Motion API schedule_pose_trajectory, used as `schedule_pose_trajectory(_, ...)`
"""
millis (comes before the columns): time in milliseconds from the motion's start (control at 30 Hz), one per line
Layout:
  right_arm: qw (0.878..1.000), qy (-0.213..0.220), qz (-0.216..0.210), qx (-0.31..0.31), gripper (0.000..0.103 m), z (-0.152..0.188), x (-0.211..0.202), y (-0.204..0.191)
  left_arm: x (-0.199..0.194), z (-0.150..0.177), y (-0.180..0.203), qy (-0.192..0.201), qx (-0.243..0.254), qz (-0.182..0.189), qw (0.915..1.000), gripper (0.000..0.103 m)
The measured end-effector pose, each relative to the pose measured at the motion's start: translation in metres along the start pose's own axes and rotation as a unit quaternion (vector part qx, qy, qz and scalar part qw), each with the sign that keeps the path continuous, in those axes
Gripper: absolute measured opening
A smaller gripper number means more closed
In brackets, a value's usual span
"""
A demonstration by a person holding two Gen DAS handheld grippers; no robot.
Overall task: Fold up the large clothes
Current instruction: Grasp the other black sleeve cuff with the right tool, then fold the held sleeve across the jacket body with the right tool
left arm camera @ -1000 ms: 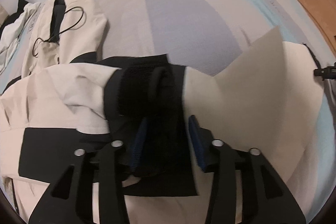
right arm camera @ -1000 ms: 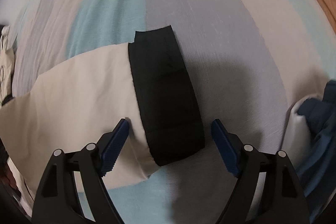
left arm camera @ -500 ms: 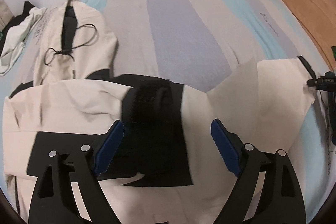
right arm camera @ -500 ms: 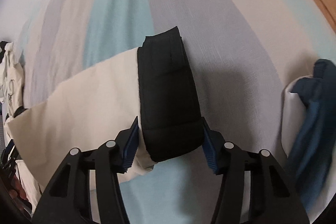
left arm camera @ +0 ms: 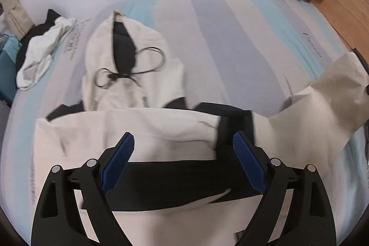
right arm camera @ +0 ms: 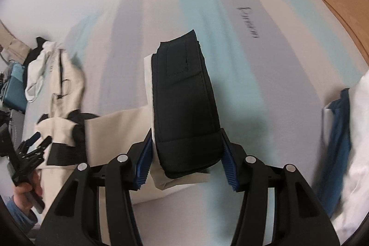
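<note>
1. writing: a dark script word (right arm camera: pixel 249 22) is printed on the striped bedsheet (left arm camera: pixel 230 43) at about 1 o'clock in the right wrist view; it is too blurred to read. more blurred print lies on the sheet beside the white garment (left arm camera: pixel 43 54) at 10 o'clock in the left wrist view, also unreadable.
2. the task's thing is one cream and black hooded jacket (left arm camera: pixel 143 128), spread on the bed. its hood (left arm camera: pixel 129 61) with a black drawcord (left arm camera: pixel 136 70) points to 11 o'clock in the left wrist view.
3. two sleeves show. one lies folded across the jacket's body, its black cuff (left arm camera: pixel 235 130) near the centre of the left wrist view. the other is lifted off the sheet, its black cuff (right arm camera: pixel 186 103) at the centre of the right wrist view.
4. left hand-held gripper (left arm camera: pixel 184 160): jaws spread wide, nothing between the blue pads, above the jacket's black band.
5. right hand-held gripper (right arm camera: pixel 186 163): its pads press on both sides of the lifted sleeve's black cuff, gripping it.
6. other clothes: the crumpled white garment at 10 o'clock, and one blue and white garment (right arm camera: pixel 339 135) at 3 o'clock in the right wrist view.
7. a person's hand (right arm camera: pixel 25 190) holds the left tool at 8 o'clock in the right wrist view.
</note>
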State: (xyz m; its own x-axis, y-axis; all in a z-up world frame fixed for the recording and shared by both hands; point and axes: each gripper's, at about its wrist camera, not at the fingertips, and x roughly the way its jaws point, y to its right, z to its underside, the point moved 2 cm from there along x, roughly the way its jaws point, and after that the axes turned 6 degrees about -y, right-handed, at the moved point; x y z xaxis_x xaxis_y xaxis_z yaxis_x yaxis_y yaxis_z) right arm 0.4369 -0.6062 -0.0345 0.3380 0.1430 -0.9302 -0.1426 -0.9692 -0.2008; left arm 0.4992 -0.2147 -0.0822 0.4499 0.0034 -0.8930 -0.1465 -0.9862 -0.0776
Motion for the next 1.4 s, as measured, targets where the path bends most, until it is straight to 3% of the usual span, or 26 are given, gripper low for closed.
schedule_pose_trajectory(300,0.998,0.002,-0.05,-0.025,0.049,0.026,-0.003,-0.155,-0.018,0.024,-0.081,-0.001,-0.009,-0.014,0.9999,0.09)
schedule_pose_trajectory(633,0.996,-0.02,-0.074,-0.053,0.048,0.047,0.039,-0.318,-0.034,0.059,-0.195,-0.013,-0.039,-0.026,0.9988,0.097)
schedule_pose_trajectory(1167,0.986,-0.062,-0.103,-0.119,0.048,0.079,0.093,-0.524,-0.043,0.115,-0.36,-0.033,-0.105,-0.063,0.9919,0.097)
schedule_pose_trajectory(1400,0.978,-0.083,-0.078,-0.173,0.048,0.103,0.131,-0.591,-0.038,0.131,-0.405,-0.042,-0.122,-0.065,0.9896,0.097)
